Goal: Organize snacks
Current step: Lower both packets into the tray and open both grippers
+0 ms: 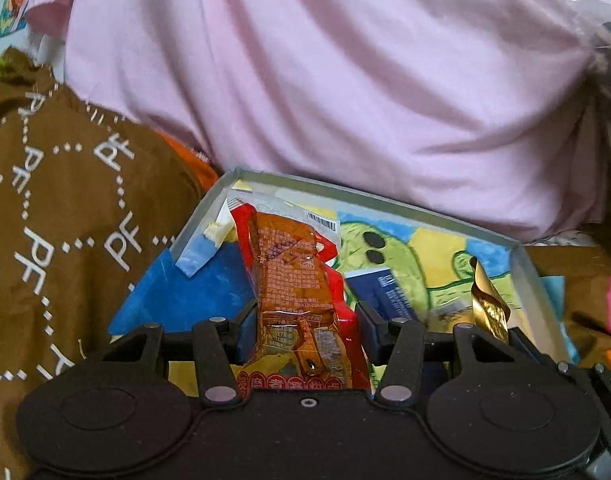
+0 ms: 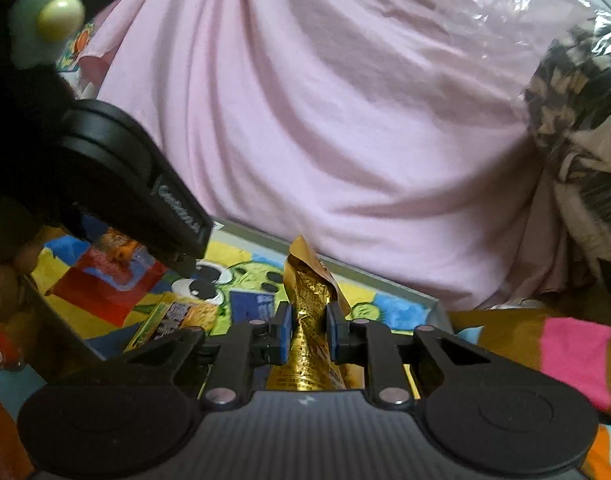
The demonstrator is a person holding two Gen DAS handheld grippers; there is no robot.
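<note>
Left gripper (image 1: 301, 320): jaws partly apart, clamped on an orange-red snack packet (image 1: 301, 288) standing upright between the pads, above the shallow tray (image 1: 521, 280) ahead of it. Right gripper (image 2: 308, 332): jaws nearly closed, pinching a gold wrapper (image 2: 311, 296) at its twisted waist, over the same tray.

Risks, as judged: the gold wrapper is thin and crinkled, so it may slip through the pinch. The two grippers work close together over the tray; a collision could knock either packet loose. A blue packet (image 2: 251, 306) lying just ahead may be displaced on release.

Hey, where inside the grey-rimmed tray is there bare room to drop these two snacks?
Free: the cartoon floor of the grey-rimmed tray toward its far right corner, beyond the dark blue packet. Crowded: the near-left part around the white barcoded packet.
</note>
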